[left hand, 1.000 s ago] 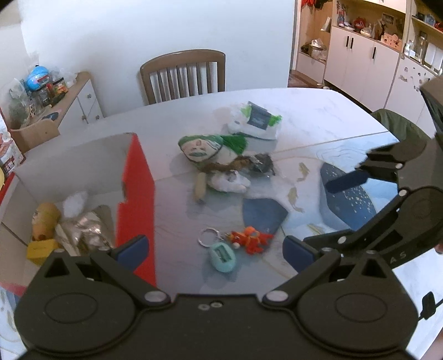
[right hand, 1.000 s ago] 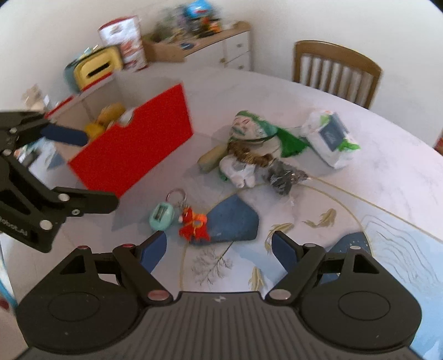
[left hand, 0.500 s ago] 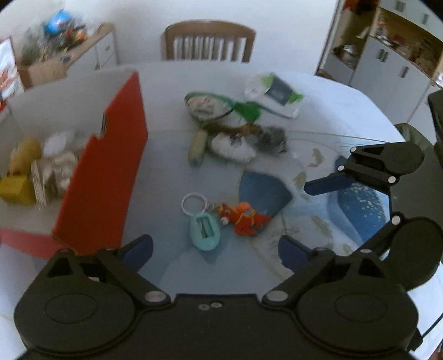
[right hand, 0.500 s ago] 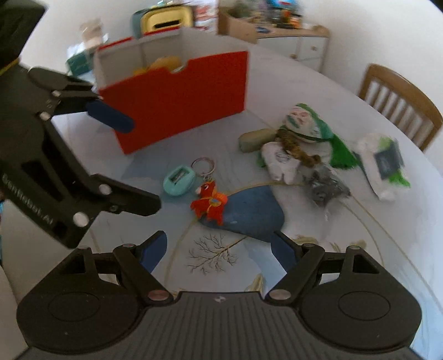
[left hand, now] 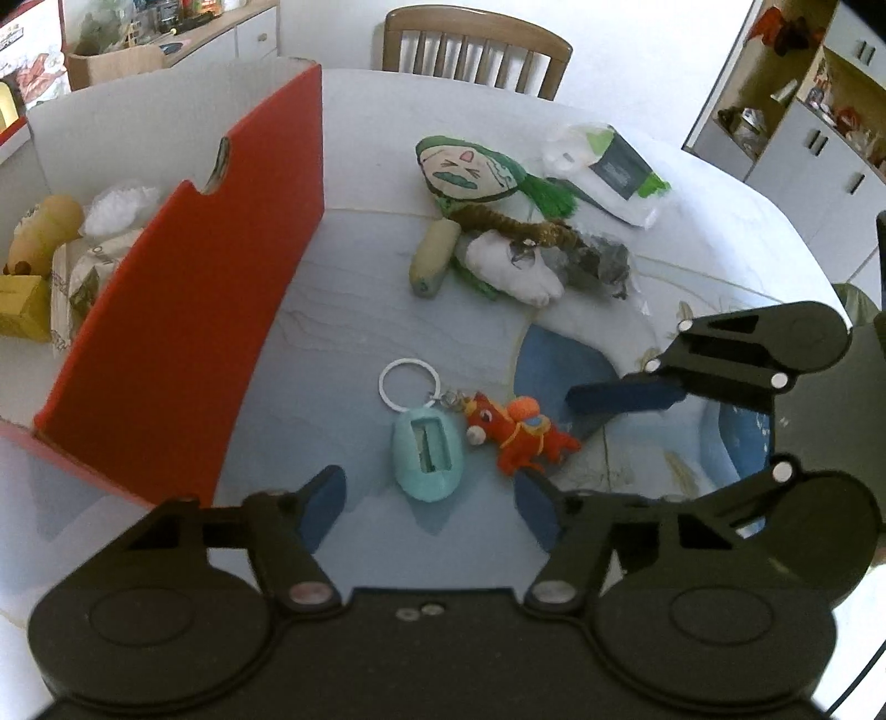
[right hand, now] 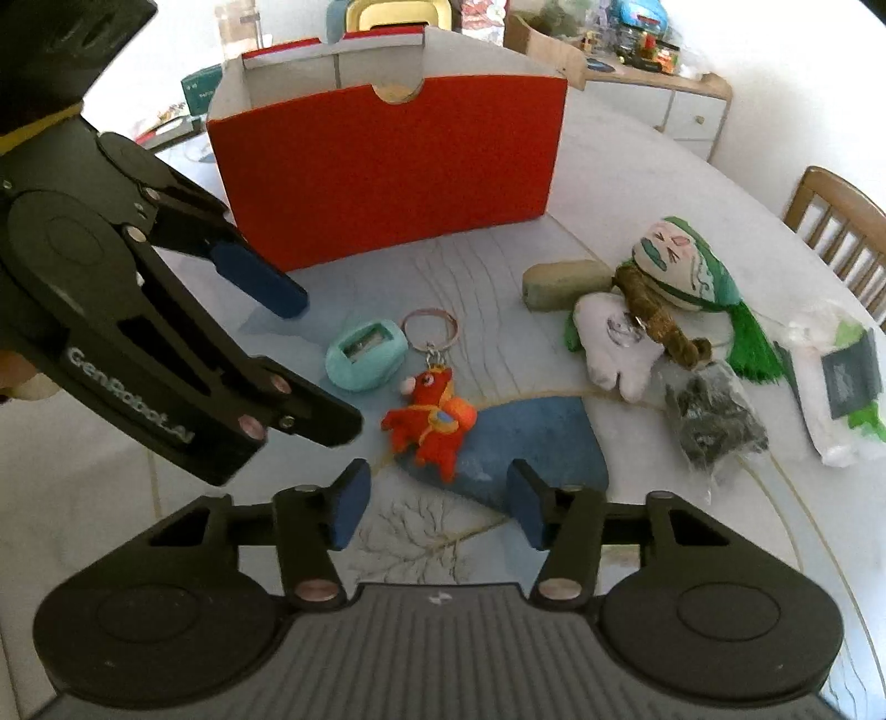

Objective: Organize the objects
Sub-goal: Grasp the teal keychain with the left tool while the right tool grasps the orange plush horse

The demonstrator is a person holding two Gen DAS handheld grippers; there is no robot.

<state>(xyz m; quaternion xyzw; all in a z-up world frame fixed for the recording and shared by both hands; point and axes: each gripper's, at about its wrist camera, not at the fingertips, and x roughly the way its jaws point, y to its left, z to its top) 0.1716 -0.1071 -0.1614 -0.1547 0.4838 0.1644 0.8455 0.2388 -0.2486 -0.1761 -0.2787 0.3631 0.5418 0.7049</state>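
A keychain lies on the table: a teal case (left hand: 427, 459) (right hand: 362, 356), a metal ring (left hand: 408, 376) and a red-orange plush horse (left hand: 518, 437) (right hand: 432, 423). My left gripper (left hand: 429, 507) is open and empty, just short of the teal case. My right gripper (right hand: 434, 512) is open and empty, just short of the horse. Each gripper shows in the other's view, the right one (left hand: 626, 396) and the left one (right hand: 260, 279). A red box (left hand: 183, 310) (right hand: 387, 166) stands to the left and holds several items.
Farther back lie a green-haired cloth doll (left hand: 470, 171) (right hand: 681, 266), a white plush (left hand: 515, 266), a dark packet (right hand: 714, 421), an olive block (right hand: 565, 282) and a white-green pack (left hand: 614, 171). A wooden chair (left hand: 476, 47) stands beyond the table. Cabinets line the walls.
Both grippers have moved in lower and closer to the keychain, the left from one side and the right from the other. Their jaws stay open. The objects have not moved.
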